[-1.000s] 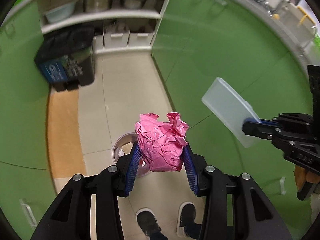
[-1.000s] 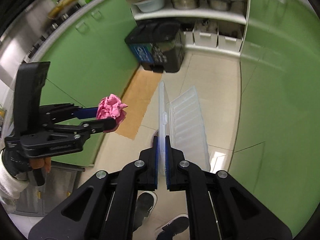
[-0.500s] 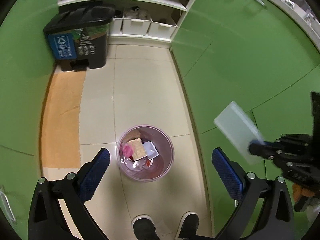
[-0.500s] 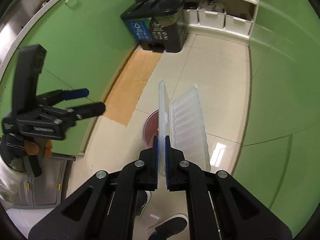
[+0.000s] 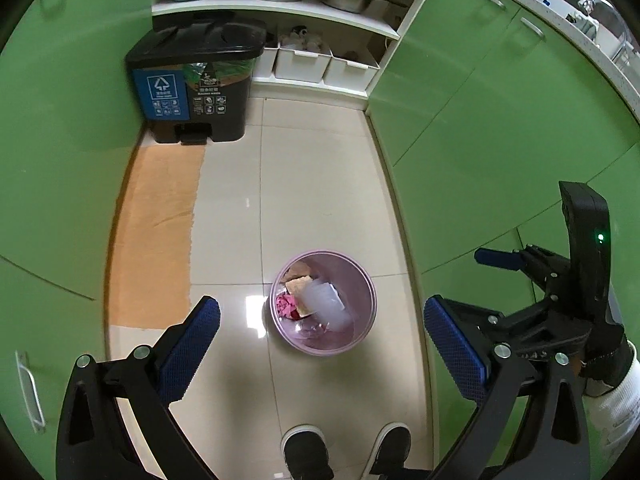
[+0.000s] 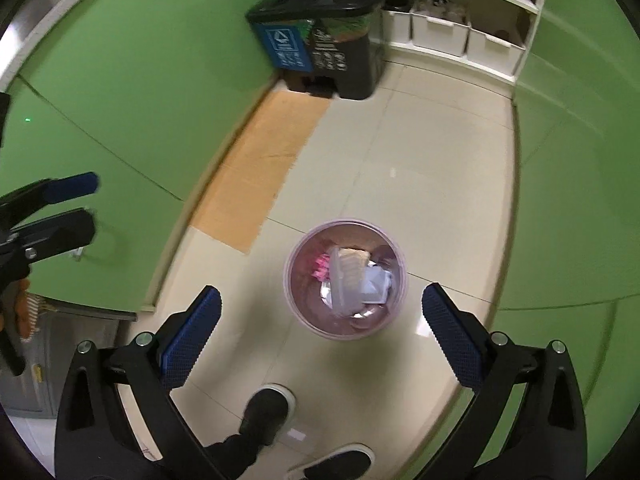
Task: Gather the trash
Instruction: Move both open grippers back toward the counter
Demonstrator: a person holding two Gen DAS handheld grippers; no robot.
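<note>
lying tilted in the pink bin (image 6: pixel 298 248), clear tray (image 6: pixel 348 280) — long axis slanting downward; left gripper (image 5: pixel 320 344) wide open, right gripper (image 6: pixel 320 332) opening — both empty.

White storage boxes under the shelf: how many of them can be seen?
2. One white box stands on the low shelf just right of the black pedal bin; the second box is beside it, further right. Others may be hidden behind the bin.

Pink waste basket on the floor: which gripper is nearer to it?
Cannot tell. Both the left gripper and the right gripper hang open above the pink waste basket, each framing it between its fingers.
</note>
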